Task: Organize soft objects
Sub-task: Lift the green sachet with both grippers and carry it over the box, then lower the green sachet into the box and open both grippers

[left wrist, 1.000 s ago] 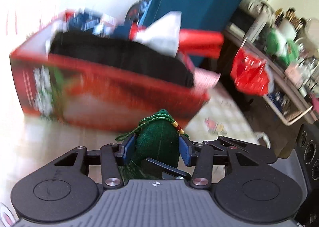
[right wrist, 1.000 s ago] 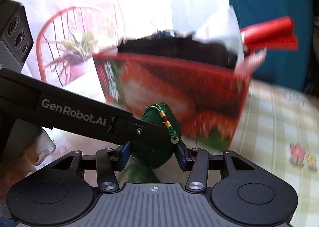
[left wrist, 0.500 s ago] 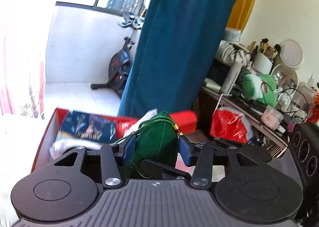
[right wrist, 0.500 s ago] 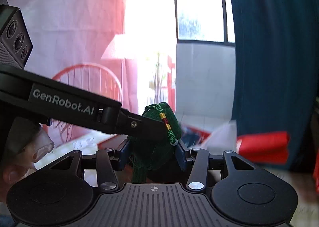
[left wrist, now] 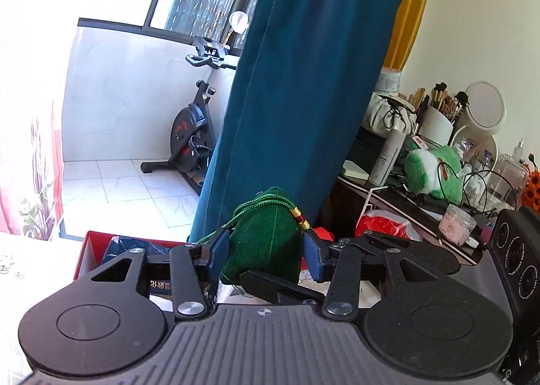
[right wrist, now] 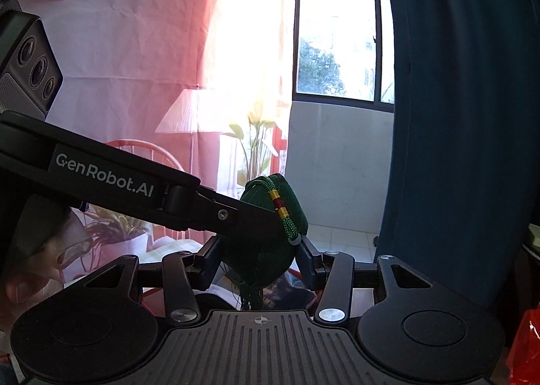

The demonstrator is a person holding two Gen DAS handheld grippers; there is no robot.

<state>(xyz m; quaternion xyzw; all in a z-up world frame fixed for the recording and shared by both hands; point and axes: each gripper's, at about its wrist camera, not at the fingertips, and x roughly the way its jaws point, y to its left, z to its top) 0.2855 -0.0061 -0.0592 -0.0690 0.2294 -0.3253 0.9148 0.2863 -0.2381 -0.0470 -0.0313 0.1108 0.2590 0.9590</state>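
A green woven pouch with a green cord and red-and-gold beads sits between the blue pads of my left gripper, which is shut on it. My right gripper is also shut on the same pouch from the other side. The left gripper's black finger crosses the pouch in the right wrist view. Both hold the pouch in the air above the red box, whose rim and dark contents show just behind the left gripper.
A teal curtain hangs just beyond the box. A cluttered dresser with a green plush, bottles and a round mirror stands at the right. An exercise bike stands on the tiled balcony. A pink backdrop fills the left.
Both grippers have risen with the pouch. The red box has dropped from the middle of both views to the bottom edge, and the room behind has come into view.
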